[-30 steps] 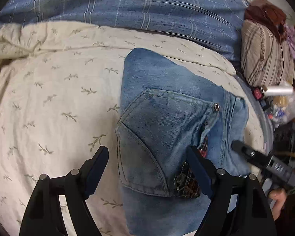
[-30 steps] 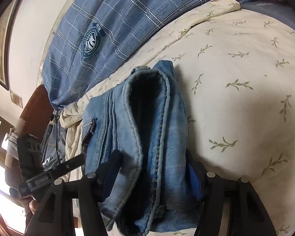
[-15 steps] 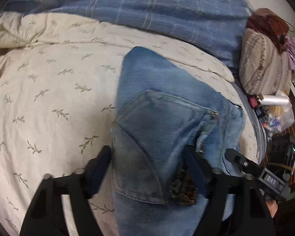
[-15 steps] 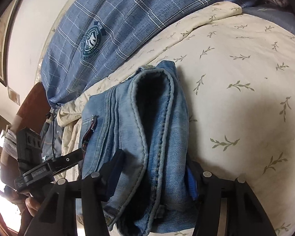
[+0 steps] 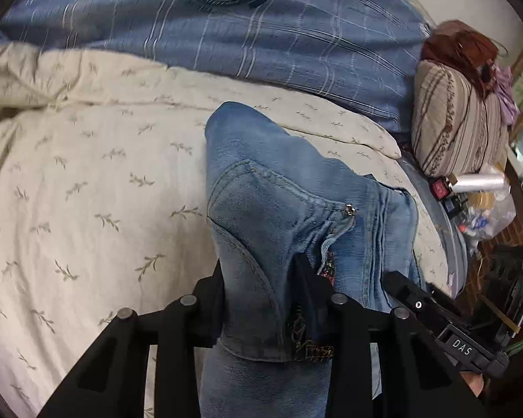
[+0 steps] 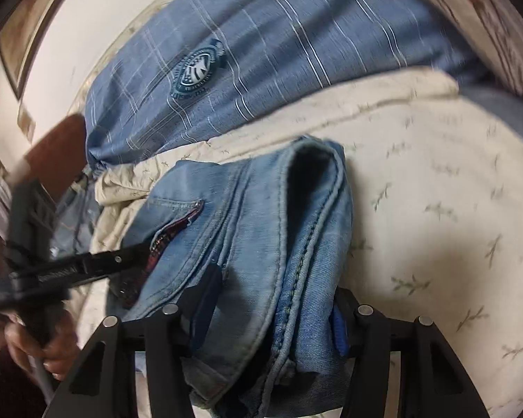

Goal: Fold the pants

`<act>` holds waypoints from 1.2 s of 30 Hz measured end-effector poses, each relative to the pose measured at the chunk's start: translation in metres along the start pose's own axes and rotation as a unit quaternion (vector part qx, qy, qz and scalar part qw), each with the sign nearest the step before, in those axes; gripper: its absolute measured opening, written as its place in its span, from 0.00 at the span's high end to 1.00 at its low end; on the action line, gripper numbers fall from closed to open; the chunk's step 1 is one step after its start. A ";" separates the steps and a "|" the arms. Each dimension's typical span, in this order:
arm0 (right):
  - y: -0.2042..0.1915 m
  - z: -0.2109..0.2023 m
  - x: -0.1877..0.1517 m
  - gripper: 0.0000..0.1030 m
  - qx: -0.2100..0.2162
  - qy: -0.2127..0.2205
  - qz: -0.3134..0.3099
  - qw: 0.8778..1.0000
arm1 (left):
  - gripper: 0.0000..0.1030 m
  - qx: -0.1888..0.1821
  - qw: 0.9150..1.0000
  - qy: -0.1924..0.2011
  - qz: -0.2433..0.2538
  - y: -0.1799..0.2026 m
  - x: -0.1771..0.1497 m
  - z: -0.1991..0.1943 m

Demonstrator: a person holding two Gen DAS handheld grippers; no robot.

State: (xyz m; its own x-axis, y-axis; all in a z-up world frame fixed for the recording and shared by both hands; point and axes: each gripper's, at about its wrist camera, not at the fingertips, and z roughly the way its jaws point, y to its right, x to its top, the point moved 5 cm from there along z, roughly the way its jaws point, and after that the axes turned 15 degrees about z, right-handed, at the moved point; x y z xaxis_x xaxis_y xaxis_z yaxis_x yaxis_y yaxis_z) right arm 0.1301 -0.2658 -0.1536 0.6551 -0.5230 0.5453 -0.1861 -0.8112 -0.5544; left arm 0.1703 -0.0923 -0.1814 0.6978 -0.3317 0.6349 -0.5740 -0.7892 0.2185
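Left wrist view: folded jeans [image 5: 279, 230], long axis straight away from gripper [image 5: 261, 289].

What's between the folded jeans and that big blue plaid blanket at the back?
Only the cream leaf-print sheet. In the left wrist view a bare band of it separates the jeans from the blue plaid blanket; the right wrist view shows the same strip.

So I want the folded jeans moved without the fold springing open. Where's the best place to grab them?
Probably across the whole stack at the near end, as both grippers do: left gripper pinches the pocket side of the jeans, right gripper spans the thick seamed edge. Come in level from the near end, so the jaws take in every layer; the far rounded fold lies on the bedspread.
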 end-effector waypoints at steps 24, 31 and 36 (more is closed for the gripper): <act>-0.066 0.049 0.022 0.46 -0.027 0.045 -0.088 0.995 | 0.64 0.088 0.996 0.012 -0.002 -0.059 0.009 -0.002; -0.042 0.055 0.024 0.40 -0.025 0.000 -0.034 0.999 | 0.30 0.146 0.989 0.012 0.036 -0.057 0.009 -0.012; -0.031 0.030 0.028 0.39 0.006 0.026 0.007 1.000 | 0.15 0.228 0.970 0.045 0.077 -0.041 0.008 -0.055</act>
State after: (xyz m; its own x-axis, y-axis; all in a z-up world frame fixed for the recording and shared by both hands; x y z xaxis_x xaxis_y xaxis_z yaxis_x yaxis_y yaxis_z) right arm 0.1764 -0.2475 -0.1396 0.6136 -0.5477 0.5688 -0.1860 -0.8003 -0.5700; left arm 0.1763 -0.0346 -0.1446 0.5674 -0.4338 0.6999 -0.4052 -0.8870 -0.2213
